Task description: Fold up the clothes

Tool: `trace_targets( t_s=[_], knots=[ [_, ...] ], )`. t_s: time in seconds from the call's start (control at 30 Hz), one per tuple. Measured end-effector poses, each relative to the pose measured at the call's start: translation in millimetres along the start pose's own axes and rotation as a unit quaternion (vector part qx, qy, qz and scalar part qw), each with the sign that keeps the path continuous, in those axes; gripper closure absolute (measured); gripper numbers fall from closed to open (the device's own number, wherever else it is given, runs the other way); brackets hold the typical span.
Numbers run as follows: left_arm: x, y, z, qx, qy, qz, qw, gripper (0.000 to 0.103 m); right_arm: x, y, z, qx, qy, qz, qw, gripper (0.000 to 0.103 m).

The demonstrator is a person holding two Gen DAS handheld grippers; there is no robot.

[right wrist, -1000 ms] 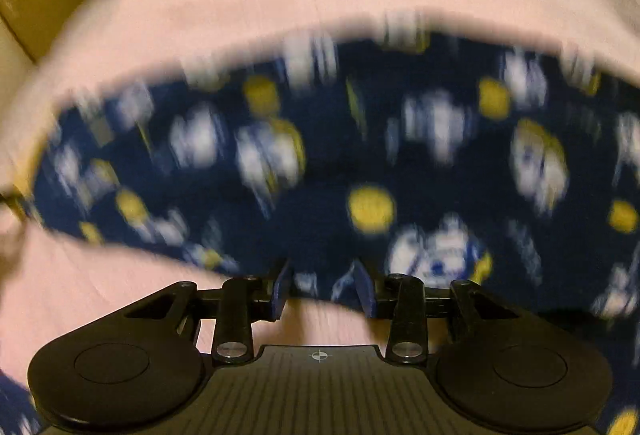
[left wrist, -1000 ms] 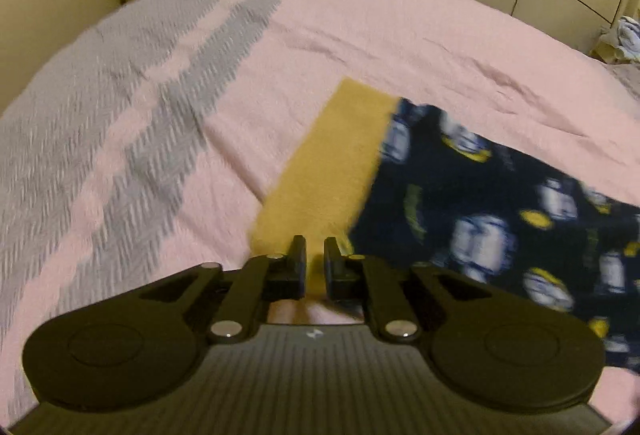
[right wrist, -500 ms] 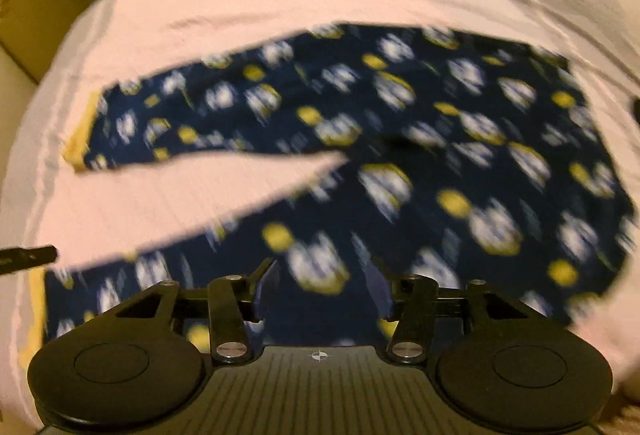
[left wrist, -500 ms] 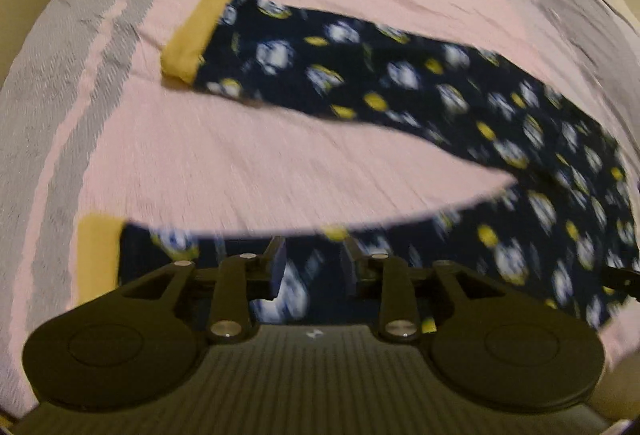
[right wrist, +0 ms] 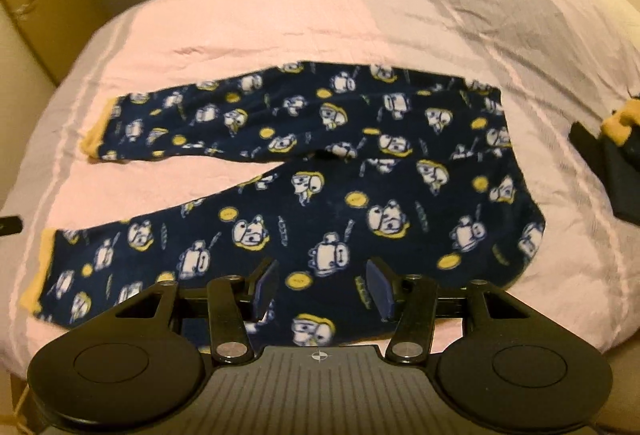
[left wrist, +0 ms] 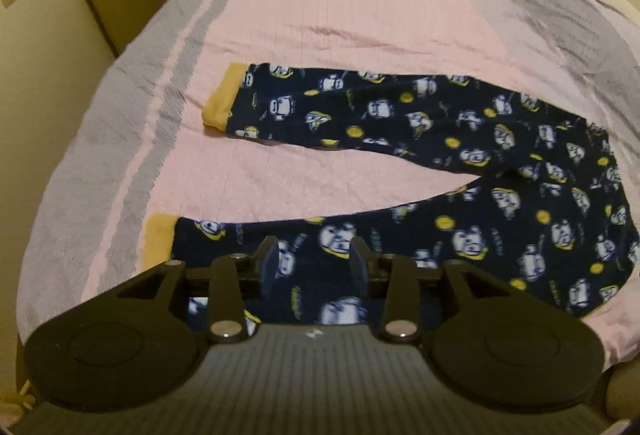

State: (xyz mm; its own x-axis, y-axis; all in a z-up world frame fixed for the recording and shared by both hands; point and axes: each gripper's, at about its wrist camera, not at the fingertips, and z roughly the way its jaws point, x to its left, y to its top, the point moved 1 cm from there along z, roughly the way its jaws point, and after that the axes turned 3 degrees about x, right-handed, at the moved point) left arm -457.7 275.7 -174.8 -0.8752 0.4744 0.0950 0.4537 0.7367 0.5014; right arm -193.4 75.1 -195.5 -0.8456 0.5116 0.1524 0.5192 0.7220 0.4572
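Just changed: a second ago we were low over the pyjama trousers (left wrist: pixel 440 139), the left gripper (left wrist: pixel 314 261) nearly shut at a yellow cuff (left wrist: pixel 218 99); now both grippers are pulled back and up.
Left fingers: jaws have just been opening, now partly apart, nothing between them.
Right gripper (right wrist: pixel 322 285): jaws have just been opening, moderately wide and empty.
Trousers: flat on the pink bedspread (left wrist: pixel 340 19), legs splayed in a V.
Meaning: we judge the spreading done and no fold made yet.
Hard to see: the near leg's lower edge sits behind our grippers; a dark item (right wrist: pixel 600 163) at the right edge is cut off.
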Motion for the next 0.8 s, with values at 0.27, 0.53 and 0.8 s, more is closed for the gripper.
trace_targets(
  t_s=[0.27,0.53,0.8],
  knots=[
    [-89,-46,-59,-0.01,0.008,-0.022,0.9997,0.064,-80,-14,-55,-0.022,0.01,-0.027,0.999,0.05],
    [-135,-77,-97,-0.006,0.032,-0.053,0.9981,0.063,-123,-14,-77,-0.015,0.036,-0.075,0.996,0.05],
    [-166,-71,-107,-0.01,0.04,-0.028,0.9988,0.063,-159,-22,-98,-0.025,0.027,-0.058,0.998,0.048]
  ],
)
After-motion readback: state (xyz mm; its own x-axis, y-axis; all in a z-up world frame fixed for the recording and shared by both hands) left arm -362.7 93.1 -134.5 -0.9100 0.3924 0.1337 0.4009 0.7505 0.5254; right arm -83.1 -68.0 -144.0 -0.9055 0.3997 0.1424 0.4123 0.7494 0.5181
